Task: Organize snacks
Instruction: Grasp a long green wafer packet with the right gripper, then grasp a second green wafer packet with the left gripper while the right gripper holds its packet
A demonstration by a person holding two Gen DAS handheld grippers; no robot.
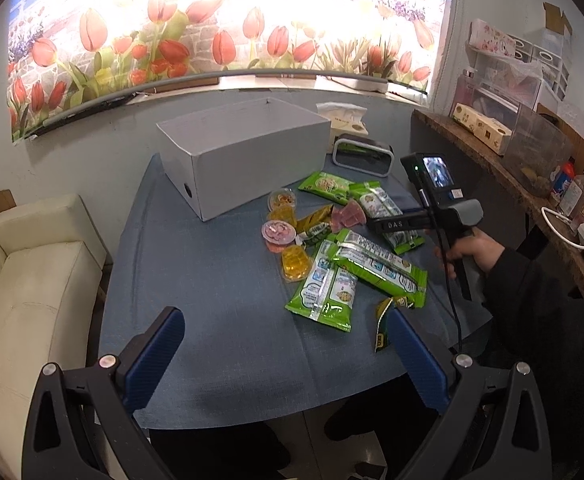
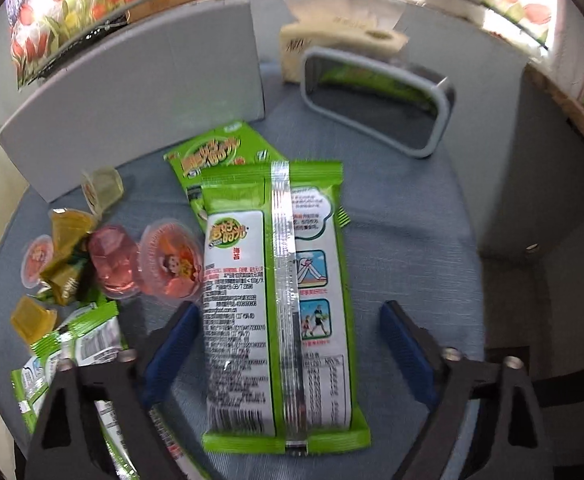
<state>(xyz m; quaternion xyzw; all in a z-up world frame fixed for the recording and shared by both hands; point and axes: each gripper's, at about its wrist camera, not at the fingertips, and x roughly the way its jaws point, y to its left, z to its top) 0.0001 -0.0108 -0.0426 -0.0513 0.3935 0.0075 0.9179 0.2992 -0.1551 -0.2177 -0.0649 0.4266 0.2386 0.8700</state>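
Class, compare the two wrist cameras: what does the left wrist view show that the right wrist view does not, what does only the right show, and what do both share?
Only the left wrist view: the person's hand holding the right tool, the cream sofa, and the cluttered wooden shelf.

Only the right wrist view: the right tongs, open astride a back-up green snack packet, and a green packet inside the grey basket.

Both: the grey box, the jelly cups, the blue tablecloth, and the tulip blind.

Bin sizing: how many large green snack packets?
5 green packets. On the blue table: one near the grey box, one under the right gripper, two overlapping nearest. One in the grey basket. Others may hide.
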